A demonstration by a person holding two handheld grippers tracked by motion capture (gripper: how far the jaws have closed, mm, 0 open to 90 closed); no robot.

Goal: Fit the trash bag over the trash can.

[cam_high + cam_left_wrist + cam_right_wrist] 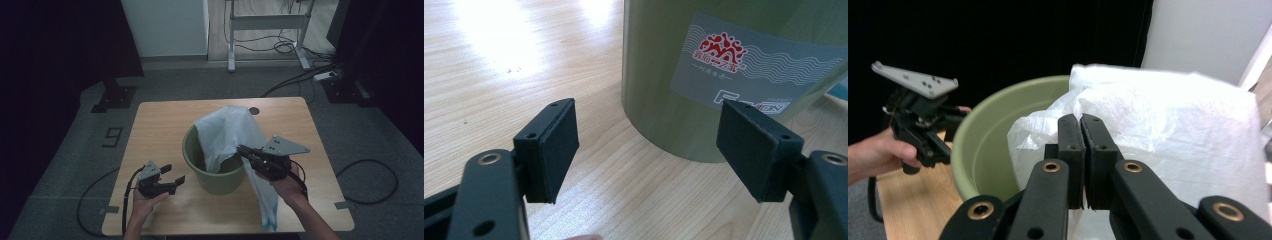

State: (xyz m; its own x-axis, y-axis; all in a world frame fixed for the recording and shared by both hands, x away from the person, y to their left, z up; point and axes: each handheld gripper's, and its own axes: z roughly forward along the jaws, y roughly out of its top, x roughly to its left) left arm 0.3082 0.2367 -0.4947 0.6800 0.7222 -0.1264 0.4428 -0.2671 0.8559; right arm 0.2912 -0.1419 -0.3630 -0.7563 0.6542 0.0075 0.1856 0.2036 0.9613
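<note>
Right gripper (243, 151) at the near rim of the green plastic bucket (196, 150), jaws pressed together on a fold of the white plastic bag (226, 131), pads (1071, 131) meeting with film between. Bag draped over the bucket's right side, tail hanging down to the table's (160, 120) near edge. Left gripper (174, 179) spread wide, holding nothing, just left of the bucket wall, pads (559, 142) clear of it. Bare wood left and behind.
</note>
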